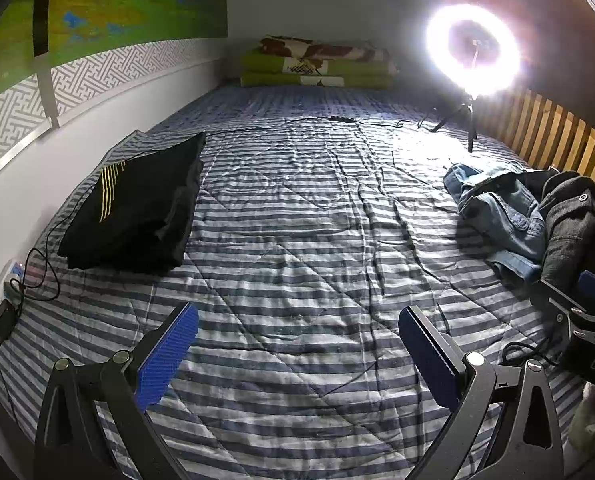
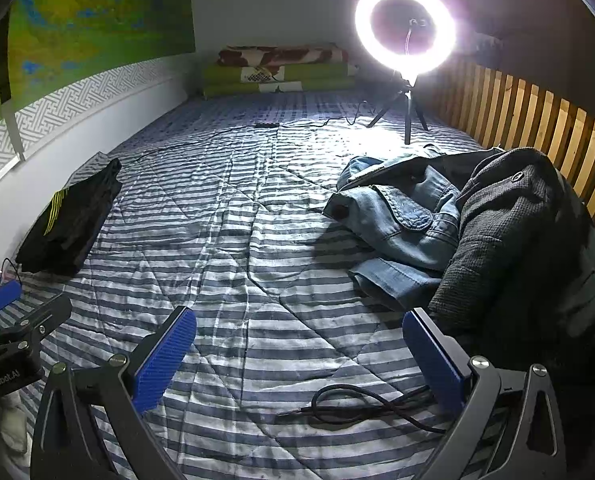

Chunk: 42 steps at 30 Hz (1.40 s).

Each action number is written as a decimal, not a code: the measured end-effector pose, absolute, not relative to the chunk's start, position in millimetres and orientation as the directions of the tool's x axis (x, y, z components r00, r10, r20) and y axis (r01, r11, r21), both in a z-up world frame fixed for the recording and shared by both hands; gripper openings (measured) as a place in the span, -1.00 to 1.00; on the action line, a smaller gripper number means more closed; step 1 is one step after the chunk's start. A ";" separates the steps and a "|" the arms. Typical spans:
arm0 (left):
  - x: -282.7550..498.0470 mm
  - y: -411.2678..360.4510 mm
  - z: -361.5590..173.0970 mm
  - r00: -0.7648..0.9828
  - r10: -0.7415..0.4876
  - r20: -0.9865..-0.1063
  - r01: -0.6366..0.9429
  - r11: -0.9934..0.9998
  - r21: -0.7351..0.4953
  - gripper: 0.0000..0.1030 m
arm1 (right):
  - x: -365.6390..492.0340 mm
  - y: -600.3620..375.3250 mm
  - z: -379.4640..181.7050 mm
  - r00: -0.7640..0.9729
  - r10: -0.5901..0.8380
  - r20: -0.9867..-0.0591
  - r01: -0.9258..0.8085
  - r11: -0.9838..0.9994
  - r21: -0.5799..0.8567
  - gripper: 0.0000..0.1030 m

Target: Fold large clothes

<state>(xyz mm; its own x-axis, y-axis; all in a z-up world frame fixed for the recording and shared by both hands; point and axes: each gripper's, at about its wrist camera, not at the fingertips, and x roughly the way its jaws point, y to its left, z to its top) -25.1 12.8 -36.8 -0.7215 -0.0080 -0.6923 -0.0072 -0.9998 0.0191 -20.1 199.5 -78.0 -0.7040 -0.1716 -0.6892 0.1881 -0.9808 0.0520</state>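
Hovering over striped quilt (image 1: 297,240): left gripper (image 1: 297,344), right gripper (image 2: 299,346), jaws apart, empty

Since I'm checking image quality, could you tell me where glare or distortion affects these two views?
Left wrist view: the ring light blooms and washes out the quilt below it. Right wrist view: the same glare, tighter, and fisheye bends the slatted rail.

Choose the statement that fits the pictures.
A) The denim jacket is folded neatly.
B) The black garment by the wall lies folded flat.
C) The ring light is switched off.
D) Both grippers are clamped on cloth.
B: the black garment lies as a flat folded stack beside the wall, while the denim jacket sits crumpled and both grippers hang open.
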 end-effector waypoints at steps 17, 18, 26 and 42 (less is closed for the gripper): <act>-24.1 13.8 -36.3 -0.724 -0.009 -0.689 -0.007 -1.000 0.021 0.98 | -20.2 199.4 -78.4 -0.703 -0.172 -0.690 0.188 -0.981 0.052 0.98; -24.1 13.7 -36.3 -0.724 -0.008 -0.689 -0.008 -1.000 0.020 0.98 | -20.1 199.4 -78.5 -0.703 -0.172 -0.689 0.189 -0.981 0.053 0.98; -23.7 13.4 -36.6 -0.724 -0.010 -0.689 -0.005 -1.000 0.020 0.98 | -19.7 198.8 -78.6 -0.703 -0.173 -0.690 0.190 -0.980 0.052 0.98; -22.9 17.2 -38.8 -0.722 -0.007 -0.692 -0.012 -1.000 0.024 0.98 | -20.0 199.0 -79.8 -0.702 -0.170 -0.691 0.188 -0.981 0.050 0.98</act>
